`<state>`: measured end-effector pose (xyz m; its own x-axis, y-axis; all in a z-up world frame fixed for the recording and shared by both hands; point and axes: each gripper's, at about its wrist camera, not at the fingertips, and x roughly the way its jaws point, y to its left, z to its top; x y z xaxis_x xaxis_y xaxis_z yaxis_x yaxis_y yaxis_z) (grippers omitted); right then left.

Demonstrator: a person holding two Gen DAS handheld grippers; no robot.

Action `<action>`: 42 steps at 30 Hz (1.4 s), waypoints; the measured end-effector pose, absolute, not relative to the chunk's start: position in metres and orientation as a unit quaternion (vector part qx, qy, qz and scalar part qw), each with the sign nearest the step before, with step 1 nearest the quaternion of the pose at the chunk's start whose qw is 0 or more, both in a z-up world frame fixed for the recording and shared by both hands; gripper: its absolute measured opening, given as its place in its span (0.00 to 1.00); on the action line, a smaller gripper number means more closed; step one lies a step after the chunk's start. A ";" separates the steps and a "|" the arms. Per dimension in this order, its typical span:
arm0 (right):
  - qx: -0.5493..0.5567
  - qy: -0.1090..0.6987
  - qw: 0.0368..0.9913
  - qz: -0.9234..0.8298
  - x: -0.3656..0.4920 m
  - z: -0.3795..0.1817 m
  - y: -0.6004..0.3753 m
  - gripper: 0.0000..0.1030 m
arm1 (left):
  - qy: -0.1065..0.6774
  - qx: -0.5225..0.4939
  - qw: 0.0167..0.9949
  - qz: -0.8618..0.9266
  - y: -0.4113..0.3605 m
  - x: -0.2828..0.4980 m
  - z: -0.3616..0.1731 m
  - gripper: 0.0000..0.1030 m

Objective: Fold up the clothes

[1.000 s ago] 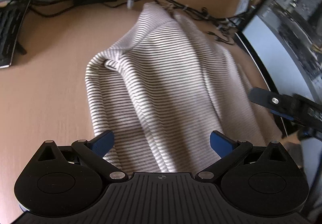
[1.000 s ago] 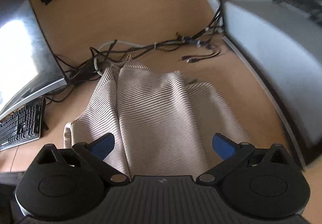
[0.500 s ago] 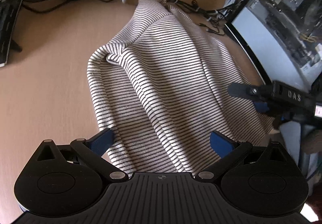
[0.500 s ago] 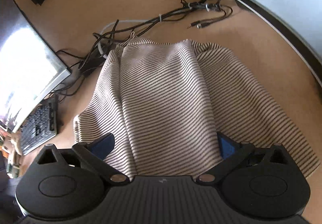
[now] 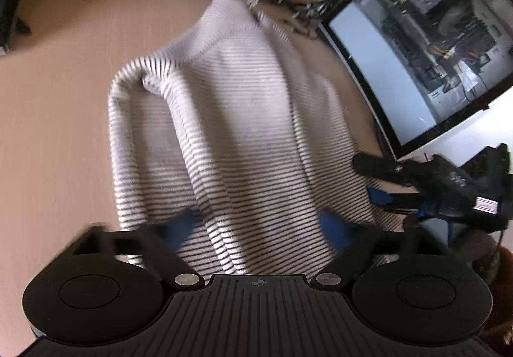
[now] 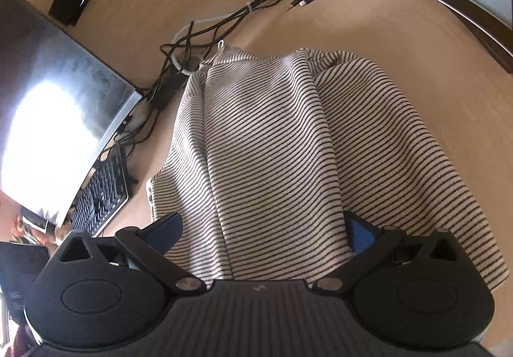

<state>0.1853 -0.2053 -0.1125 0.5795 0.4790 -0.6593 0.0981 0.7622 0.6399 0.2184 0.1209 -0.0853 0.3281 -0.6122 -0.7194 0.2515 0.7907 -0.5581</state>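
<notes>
**Both tongs at the near hem of the striped top**

A computer keyboard and a large dark monitor stand at the far left of the tan wooden worktop, with a tangle of black cables behind them at the far edge.

The cream knitted top with thin dark stripes lies in the middle of the worktop, loosely bunched, its long ridges running from the near edge away toward the cables. It looks only partly folded, so the task is likely at an early step.

The left tongs straddle the near edge of the garment. Their jaws have just been closing, with a ridge of cloth between the blue pads; the view is blurred, and the pads do not appear to press the fabric yet. The placement suggests a grip on the hem, ready to lift it.

The right tongs stand wide apart further right, also over the near hem, a raised fold between the pads but not clamped. A second screen borders the worktop on the right.
</notes>
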 end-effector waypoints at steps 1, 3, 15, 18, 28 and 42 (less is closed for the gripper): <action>0.328 0.441 0.828 0.114 0.185 -0.113 -0.206 1.00 | 0.513 -0.182 0.793 -0.274 0.119 0.220 -0.088 0.73; 0.337 0.434 0.828 0.113 0.182 -0.114 -0.209 1.00 | 0.506 -0.192 0.791 -0.286 0.112 0.224 -0.090 0.72; 0.396 0.425 0.807 0.106 0.178 -0.115 -0.220 1.00 | 0.366 -0.262 0.866 -0.219 0.161 0.263 -0.028 0.10; 0.369 0.428 0.818 0.109 0.177 -0.112 -0.214 1.00 | 0.315 -0.283 0.893 -0.153 0.217 0.272 -0.002 0.10; 0.261 0.449 0.851 0.083 0.182 -0.099 -0.184 1.00 | 0.331 -0.264 0.903 -0.071 0.279 0.271 -0.011 0.38; 0.163 0.500 0.841 0.128 0.189 -0.091 -0.173 1.00 | 0.440 -0.131 0.845 -0.275 0.124 0.241 -0.057 0.77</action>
<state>0.1892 -0.1726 -0.0909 0.4678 0.3783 -0.7988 -0.0515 0.9139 0.4026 0.2409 0.1244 -0.0571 0.4615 -0.5793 -0.6719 0.3491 0.8148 -0.4628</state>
